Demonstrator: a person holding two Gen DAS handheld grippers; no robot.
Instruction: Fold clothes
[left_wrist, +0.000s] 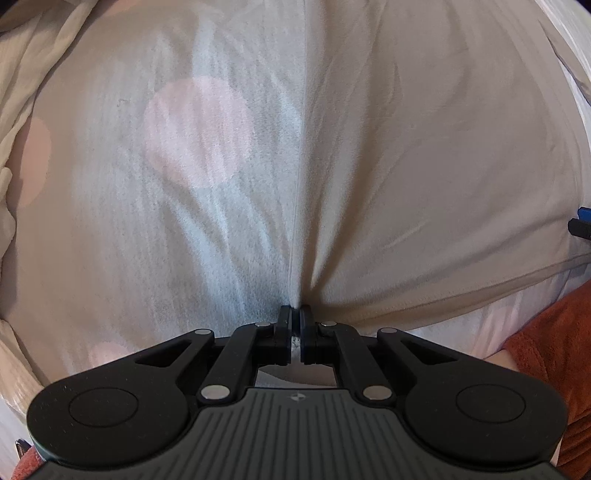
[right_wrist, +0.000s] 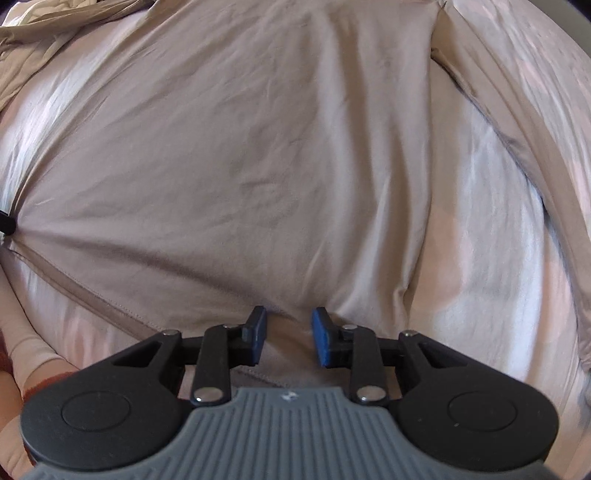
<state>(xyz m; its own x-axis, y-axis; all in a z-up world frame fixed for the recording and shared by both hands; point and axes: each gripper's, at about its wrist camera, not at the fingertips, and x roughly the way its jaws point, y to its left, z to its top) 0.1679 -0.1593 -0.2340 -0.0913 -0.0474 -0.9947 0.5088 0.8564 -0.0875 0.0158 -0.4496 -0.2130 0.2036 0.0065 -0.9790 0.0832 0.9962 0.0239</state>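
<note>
A beige garment (left_wrist: 424, 166) lies spread on a white sheet with pale pink dots (left_wrist: 195, 129). My left gripper (left_wrist: 295, 326) points down and is shut on the garment's edge, and creases fan out from the pinch. In the right wrist view the same garment (right_wrist: 258, 166) fills the frame, its stitched hem (right_wrist: 122, 306) running across the lower left. My right gripper (right_wrist: 288, 332) stands open just over that hem. Cloth lies below the gap between its blue pads (right_wrist: 321, 339), which do not press on it. The left gripper's tip (right_wrist: 5, 223) shows at the far left.
A crumpled cream cloth (left_wrist: 22, 92) lies along the left side, also seen as a cloth heap (right_wrist: 37, 29) at the top left. A person's rust-orange sleeve (left_wrist: 554, 350) is at the lower right. White sheet (right_wrist: 480, 258) shows right of the garment.
</note>
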